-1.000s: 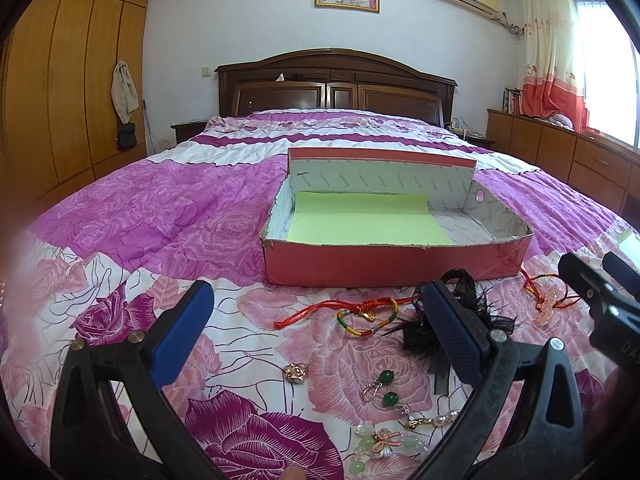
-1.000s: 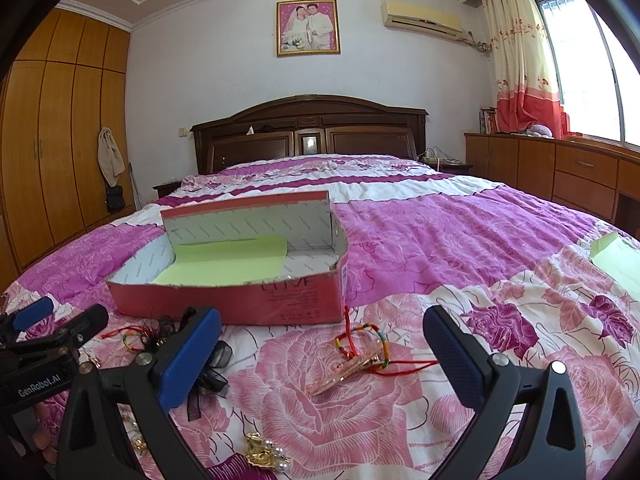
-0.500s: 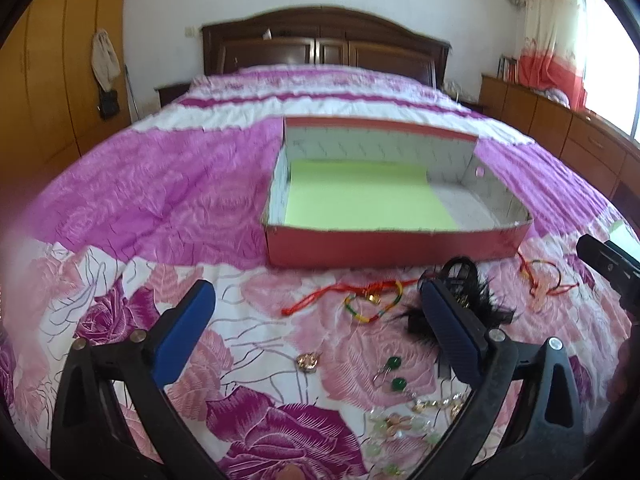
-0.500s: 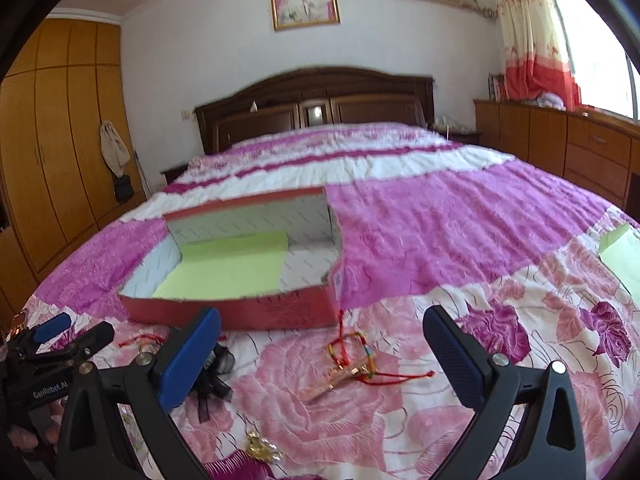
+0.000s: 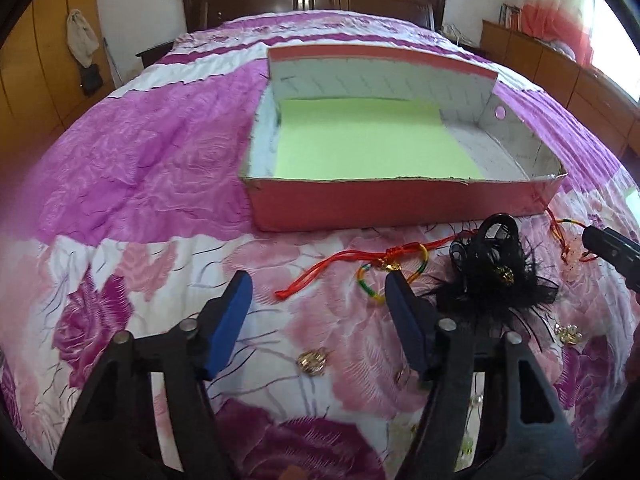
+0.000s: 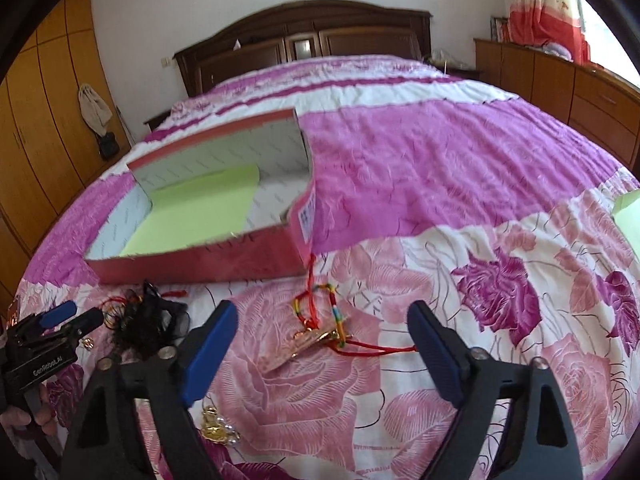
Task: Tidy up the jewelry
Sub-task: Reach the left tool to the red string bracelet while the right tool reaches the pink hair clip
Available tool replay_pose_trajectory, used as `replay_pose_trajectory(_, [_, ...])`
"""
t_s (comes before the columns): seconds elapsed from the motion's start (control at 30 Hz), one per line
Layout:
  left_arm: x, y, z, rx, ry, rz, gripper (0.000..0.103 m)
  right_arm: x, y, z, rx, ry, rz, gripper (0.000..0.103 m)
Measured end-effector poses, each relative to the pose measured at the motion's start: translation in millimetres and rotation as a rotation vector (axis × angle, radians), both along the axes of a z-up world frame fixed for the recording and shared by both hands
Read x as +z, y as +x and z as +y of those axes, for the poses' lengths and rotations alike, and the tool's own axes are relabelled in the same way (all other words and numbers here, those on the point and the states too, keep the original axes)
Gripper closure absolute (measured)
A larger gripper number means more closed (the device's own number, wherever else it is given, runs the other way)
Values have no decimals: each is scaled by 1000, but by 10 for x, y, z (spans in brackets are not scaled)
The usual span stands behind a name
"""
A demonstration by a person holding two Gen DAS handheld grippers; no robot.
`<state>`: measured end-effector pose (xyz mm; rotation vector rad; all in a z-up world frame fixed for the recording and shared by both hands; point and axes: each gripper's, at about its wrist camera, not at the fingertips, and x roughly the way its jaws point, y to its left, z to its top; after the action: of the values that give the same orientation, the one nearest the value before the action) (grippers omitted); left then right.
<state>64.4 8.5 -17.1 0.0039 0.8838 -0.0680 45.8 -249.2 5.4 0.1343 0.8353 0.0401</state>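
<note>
1. Bedspread [image 5: 132,168]: floral, pink and purple, bearing everything.
2. Red box [image 5: 400,208]: open, green-lined, nothing inside; sorting judged barely begun.
3. Left gripper [image 5: 316,300]: jaws closing on nothing, hovering over quilt beside the red-cord bracelet [image 5: 376,268], black hair ornament [image 5: 496,276] just to its right.
4. Right gripper [image 6: 322,334]: jaws closing, still wide, straddling the beaded bracelet with gold charm [image 6: 320,328], pads not yet touching.
5. Next, by judgement: lower onto thin cords, pinch without snagging fabric, carry into box.
6. Gold trinket [image 5: 312,362]: loose below left jaws.
</note>
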Motion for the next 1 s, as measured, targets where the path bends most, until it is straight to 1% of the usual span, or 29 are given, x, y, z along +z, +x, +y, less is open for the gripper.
replay_pose_trajectory(0.03, [-15, 29, -17, -6, -6, 10, 48, -17, 21, -1, 3, 6, 12, 21])
replay_pose_trajectory(0.1, [-44, 85, -34, -18, -27, 28, 51, -66, 65, -13, 12, 21, 33, 24])
replay_pose_trajectory(0.17, [-82, 130, -59, -28, -30, 43, 52, -108, 107, -25, 10, 26, 48, 26])
replay_pose_trajectory(0.27, [-144, 168, -103, -40, -15, 59, 54, -176, 166, -41, 5, 37, 81, 33])
replay_pose_trajectory(0.33, [-191, 194, -150, -45, 13, 70, 54, -219, 201, -55, 1, 40, 101, 38])
replay_pose_trajectory(0.4, [-238, 210, -173, -50, 34, 84, 54, -268, 223, -62, 1, 40, 117, 41])
replay_pose_trajectory(0.53, [-312, 256, -199, -44, 61, 101, 52, -324, 238, -96, 3, 68, 131, 42])
replay_pose_trajectory(0.63, [-321, 234, -216, -44, 79, 97, 52, -337, 228, -147, 1, 101, 138, 42])
replay_pose_trajectory(0.7, [-310, 217, -217, -44, 77, 93, 53, -331, 195, -167, 0, 116, 141, 43])
replay_pose_trajectory(0.77, [-291, 163, -237, -48, 76, 81, 57, -321, 169, -171, 3, 122, 142, 45])
replay_pose_trajectory(0.8, [-276, 135, -249, -56, 74, 73, 63, -313, 152, -175, 6, 126, 143, 46])
replay_pose_trajectory(0.83, [-268, 117, -278, -63, 75, 69, 72, -303, 139, -176, 8, 130, 144, 49])
replay_pose_trajectory(0.87, [-258, 117, -293, -70, 78, 63, 76, -288, 119, -181, 10, 137, 143, 51])
replay_pose_trajectory(0.93, [-243, 105, -301, -84, 79, 52, 95, -270, 85, -201, 16, 152, 142, 52])
replay_pose_trajectory(0.97, [-234, 94, -302, -90, 72, 49, 100, -256, 61, -212, 19, 161, 141, 52])
replay_pose_trajectory(1.0, [-221, 89, -300, -93, 67, 45, 102, -244, 40, -221, 20, 169, 140, 53])
